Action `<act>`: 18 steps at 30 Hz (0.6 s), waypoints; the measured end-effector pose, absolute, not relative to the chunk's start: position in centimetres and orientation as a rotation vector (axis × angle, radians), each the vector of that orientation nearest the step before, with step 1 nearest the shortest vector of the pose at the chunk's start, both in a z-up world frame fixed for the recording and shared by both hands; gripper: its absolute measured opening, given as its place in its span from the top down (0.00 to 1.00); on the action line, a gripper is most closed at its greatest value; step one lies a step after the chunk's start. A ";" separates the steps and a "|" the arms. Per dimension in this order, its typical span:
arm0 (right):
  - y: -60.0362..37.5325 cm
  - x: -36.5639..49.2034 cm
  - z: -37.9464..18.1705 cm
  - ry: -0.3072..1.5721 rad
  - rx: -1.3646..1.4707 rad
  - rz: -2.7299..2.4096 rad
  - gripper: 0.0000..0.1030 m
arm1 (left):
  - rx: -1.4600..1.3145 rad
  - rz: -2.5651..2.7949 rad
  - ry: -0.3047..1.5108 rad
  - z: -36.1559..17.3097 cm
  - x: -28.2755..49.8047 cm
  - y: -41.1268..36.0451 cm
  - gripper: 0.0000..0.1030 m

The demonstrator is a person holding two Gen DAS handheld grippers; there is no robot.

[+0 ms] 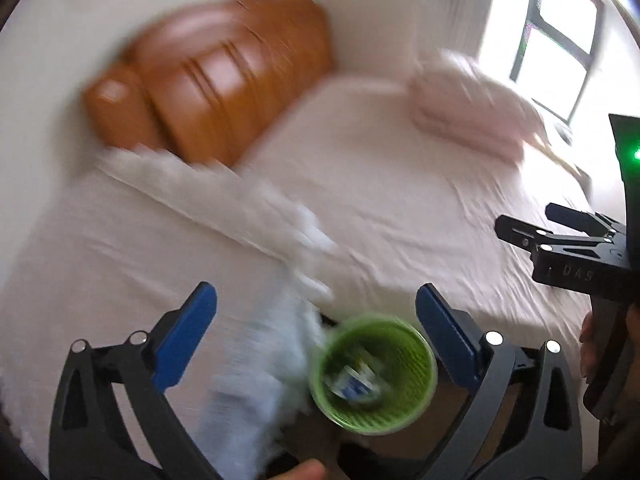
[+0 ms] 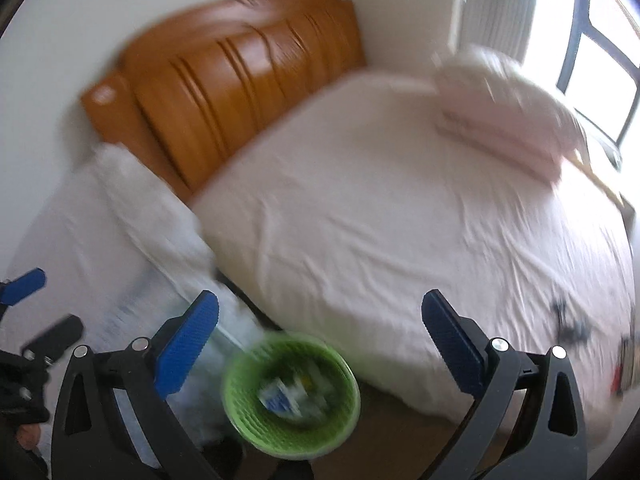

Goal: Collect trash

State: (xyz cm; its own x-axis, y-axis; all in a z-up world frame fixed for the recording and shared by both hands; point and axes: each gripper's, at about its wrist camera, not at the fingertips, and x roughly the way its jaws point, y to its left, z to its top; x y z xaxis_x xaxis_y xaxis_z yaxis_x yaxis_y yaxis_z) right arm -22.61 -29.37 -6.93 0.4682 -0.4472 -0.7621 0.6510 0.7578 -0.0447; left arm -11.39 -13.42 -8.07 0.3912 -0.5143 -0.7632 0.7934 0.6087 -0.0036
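A green basket (image 1: 374,372) stands on the floor beside the bed, with blue-and-white trash (image 1: 354,384) lying inside it. My left gripper (image 1: 316,308) hangs above the basket, open, nothing between its blue pads. In the right wrist view the same green basket (image 2: 291,394) holds the blue-and-white trash (image 2: 282,398), and my right gripper (image 2: 320,312) is open and empty above it. The right gripper (image 1: 532,224) also shows at the right edge of the left wrist view, and the left gripper's blue fingertip (image 2: 26,286) at the left edge of the right view. Both views are motion-blurred.
A bed (image 2: 380,220) with a wrinkled white sheet fills the middle, with a wooden headboard (image 2: 240,80) at the wall. A folded pink blanket (image 2: 508,116) lies near the window (image 2: 600,40). White bedding (image 1: 256,360) hangs left of the basket. Small dark items (image 2: 572,324) lie on the sheet at right.
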 end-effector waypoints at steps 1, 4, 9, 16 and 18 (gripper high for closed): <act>-28.6 -21.5 -5.5 0.813 0.248 -0.660 0.02 | 0.377 -0.831 0.779 -6.7 -10.7 -12.4 0.07; -25.8 -18.0 -1.3 0.724 0.184 -0.598 0.02 | 0.301 -0.725 0.702 -2.0 -8.0 -8.7 0.07; -20.7 -13.6 5.6 0.569 0.095 -0.484 0.02 | 0.179 -0.593 0.624 4.2 -4.2 -3.2 0.07; -15.5 -10.7 10.0 0.470 0.025 -0.396 0.02 | 0.128 -0.416 0.557 7.3 -1.2 1.7 0.07; -14.5 -10.3 9.9 0.471 0.026 -0.378 0.02 | 0.108 -0.422 0.574 7.0 -0.7 2.4 0.07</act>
State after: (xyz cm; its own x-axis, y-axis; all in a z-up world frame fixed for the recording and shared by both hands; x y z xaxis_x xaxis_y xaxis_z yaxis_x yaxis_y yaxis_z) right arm -10.29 -14.52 9.93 0.8233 -0.3492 -0.4476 0.3611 0.9305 -0.0618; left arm -0.70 2.39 7.05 0.7571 -0.3565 -0.5474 0.4157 0.9093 -0.0173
